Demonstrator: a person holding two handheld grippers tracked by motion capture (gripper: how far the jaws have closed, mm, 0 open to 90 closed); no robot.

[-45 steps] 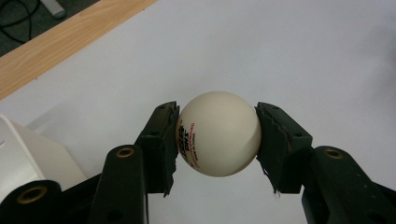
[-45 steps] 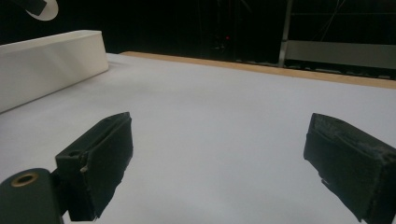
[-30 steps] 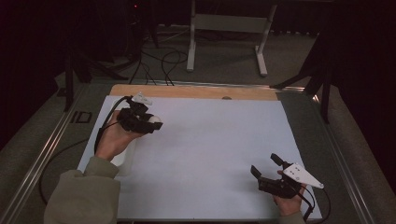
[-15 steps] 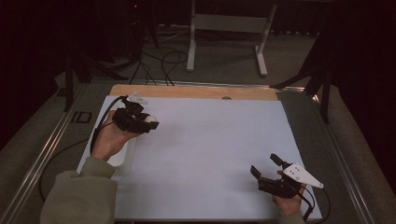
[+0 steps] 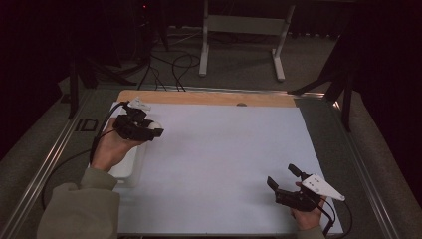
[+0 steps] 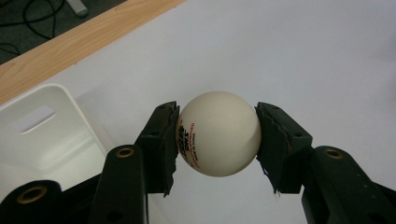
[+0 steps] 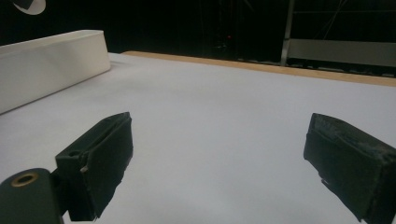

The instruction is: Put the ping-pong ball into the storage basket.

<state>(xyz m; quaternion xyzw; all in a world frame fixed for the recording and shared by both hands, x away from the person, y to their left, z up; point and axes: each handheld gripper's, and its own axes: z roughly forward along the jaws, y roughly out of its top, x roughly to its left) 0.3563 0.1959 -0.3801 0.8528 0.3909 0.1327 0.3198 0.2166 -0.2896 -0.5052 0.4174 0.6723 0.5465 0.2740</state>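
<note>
Left gripper (image 5: 152, 130): black body at the left of the high view, with a pale grey plate on top towards the upper edge of the tool. A black cable loops from it to the lower left of the frame. In the left gripper view (image 6: 217, 140), two black arms rise from the bottom edge, each with a brass-coloured ringed hole. The pads (image 6: 164, 147) are matt black blocks with rough, frayed edges.

Right gripper (image 5: 282, 180): black body at the lower right of the high view, carrying a light grey three-cornered plate with small dark dots. A black cable trails at its lower right.

Sleeve (image 5: 79, 206): olive-green fabric, lower left of the high view.
</note>
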